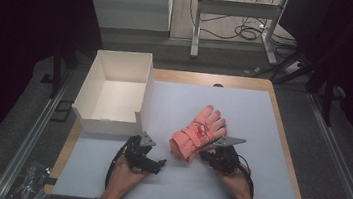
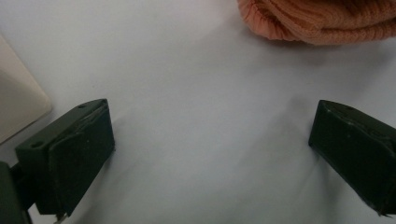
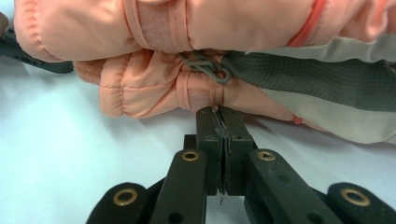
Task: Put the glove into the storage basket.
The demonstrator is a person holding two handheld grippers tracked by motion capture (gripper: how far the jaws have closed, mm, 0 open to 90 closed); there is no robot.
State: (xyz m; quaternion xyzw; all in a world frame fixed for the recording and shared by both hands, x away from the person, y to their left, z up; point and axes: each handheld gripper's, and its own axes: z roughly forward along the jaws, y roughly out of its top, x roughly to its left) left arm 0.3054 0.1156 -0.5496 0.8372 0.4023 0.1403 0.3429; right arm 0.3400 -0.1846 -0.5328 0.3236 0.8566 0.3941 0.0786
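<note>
The pair of pink gloves (image 1: 196, 133) lies stacked, one on the other, near the middle of the white mat (image 1: 235, 186), fingers pointing away from the person. In the right gripper view I count two gloves (image 3: 187, 60), joined by a small clip.

The right gripper (image 3: 223, 114) has its jaws pressed tight together, their tips touching the cuff edge of the lower glove; whether a thin bit of fabric or strap is pinched between them I cannot tell. The left gripper (image 2: 210, 140) rests on the mat just short of the knitted cuff (image 2: 322, 21), jaws wide apart and holding nothing.

My reading is that the gloves are being secured for a move, probably into the one open white box (image 1: 115, 90) at the mat's far left corner. Next, the left gripper would need to close on the cuffs so both can lift together.

One box, two gloves, two grippers.
</note>
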